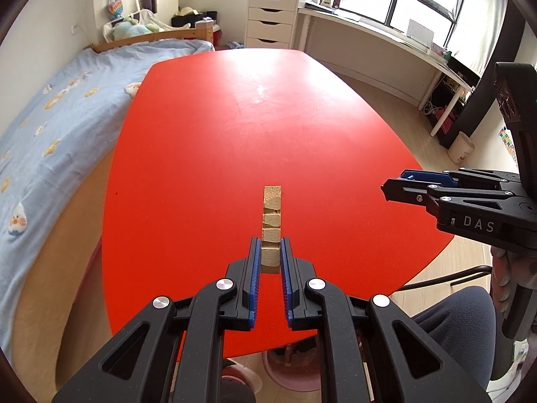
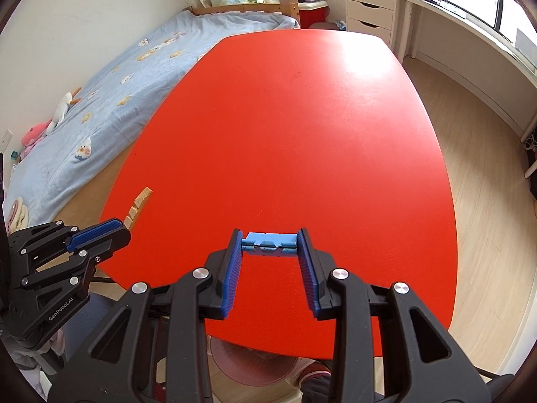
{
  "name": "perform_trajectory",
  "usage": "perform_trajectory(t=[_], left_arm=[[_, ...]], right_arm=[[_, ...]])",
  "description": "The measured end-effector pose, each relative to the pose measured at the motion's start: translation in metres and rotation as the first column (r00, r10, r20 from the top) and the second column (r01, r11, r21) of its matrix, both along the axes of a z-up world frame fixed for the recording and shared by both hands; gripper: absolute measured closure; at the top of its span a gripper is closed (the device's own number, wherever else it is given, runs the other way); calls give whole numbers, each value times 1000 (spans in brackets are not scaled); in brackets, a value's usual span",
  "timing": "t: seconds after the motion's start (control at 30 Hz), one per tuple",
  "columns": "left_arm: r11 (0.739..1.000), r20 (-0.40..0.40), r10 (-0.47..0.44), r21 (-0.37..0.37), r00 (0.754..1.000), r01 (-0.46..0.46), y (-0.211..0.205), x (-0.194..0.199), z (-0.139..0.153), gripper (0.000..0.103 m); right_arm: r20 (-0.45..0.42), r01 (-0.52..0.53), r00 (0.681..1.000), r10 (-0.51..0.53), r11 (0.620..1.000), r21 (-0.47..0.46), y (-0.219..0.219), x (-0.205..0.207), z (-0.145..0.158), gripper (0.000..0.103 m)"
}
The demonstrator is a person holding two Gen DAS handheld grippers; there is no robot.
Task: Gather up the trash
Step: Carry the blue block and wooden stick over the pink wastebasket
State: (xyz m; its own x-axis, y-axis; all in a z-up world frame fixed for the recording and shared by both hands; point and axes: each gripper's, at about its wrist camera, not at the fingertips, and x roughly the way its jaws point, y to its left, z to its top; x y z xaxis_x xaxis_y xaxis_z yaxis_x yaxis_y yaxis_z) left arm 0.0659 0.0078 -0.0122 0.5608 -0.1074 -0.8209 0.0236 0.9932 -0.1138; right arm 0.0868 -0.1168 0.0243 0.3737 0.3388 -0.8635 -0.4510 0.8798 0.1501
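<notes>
The left gripper (image 1: 270,256), low centre in its own view, is clamped on the near end of a notched tan wooden strip (image 1: 272,221) that juts forward above the red table (image 1: 235,127). The right gripper (image 2: 269,247), low centre in its view, pinches a pale blue block (image 2: 269,242) crosswise between its fingertips, jaws held fairly wide by it, over the table's near edge. A pink bin (image 2: 248,366) shows under that edge at the bottom of the frame. A blue-covered bed (image 2: 110,77) fills the upper left
</notes>
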Motion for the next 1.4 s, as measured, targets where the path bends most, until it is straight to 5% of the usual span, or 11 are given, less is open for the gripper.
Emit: perform_trajectory(t=[0.63, 1.4], left_arm=[[993, 51, -105, -47, 993, 107, -14, -69, 20, 92], [978, -6, -167, -132, 986, 165, -30, -112, 4, 92]], right_arm=[[100, -60, 994, 54, 996, 66, -49, -110, 30, 70], [9, -101, 995, 100, 992, 78, -62, -174, 9, 70]])
